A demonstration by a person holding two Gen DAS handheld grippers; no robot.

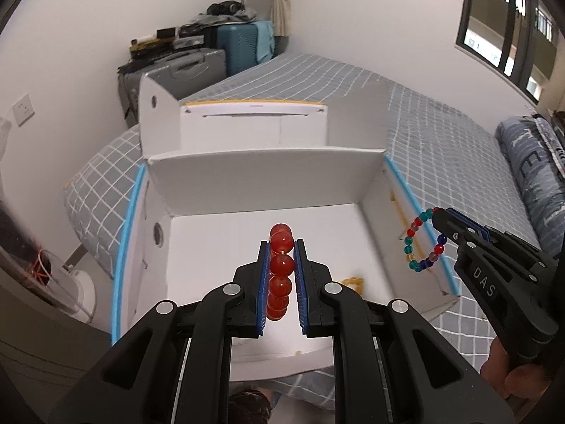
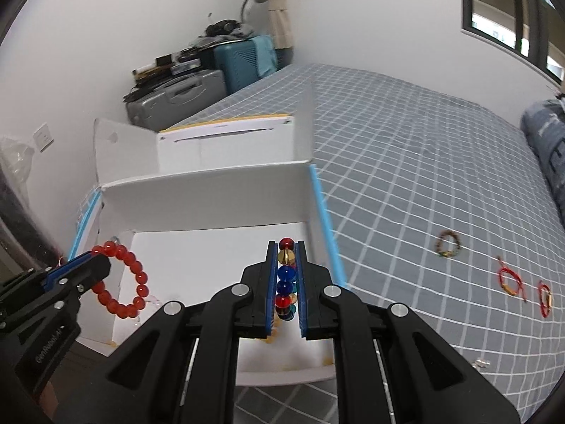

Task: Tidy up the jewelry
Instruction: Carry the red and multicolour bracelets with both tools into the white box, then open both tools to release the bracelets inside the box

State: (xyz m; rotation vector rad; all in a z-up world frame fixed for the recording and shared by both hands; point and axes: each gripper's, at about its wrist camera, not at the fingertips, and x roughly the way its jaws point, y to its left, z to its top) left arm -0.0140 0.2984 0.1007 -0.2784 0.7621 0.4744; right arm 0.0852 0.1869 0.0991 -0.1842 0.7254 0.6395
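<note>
Two black two-finger grippers show, the left gripper (image 1: pixel 281 247) and the right gripper (image 2: pixel 286 249). Beaded bracelets in their grip number two: one red glass-bead bracelet (image 2: pixel 120 279) and one multicoloured bead bracelet (image 1: pixel 425 245). Three more bracelets lie on the grey checked bedspread (image 2: pixel 406 162) (one brown beaded bracelet (image 2: pixel 447 243), two red cord bracelets (image 2: pixel 510 279) (image 2: pixel 545 298)). One white cardboard box (image 1: pixel 268 171). Two suitcases: one grey hard-shell suitcase (image 2: pixel 176 100), one teal hard-shell suitcase (image 2: pixel 243 62).
</note>
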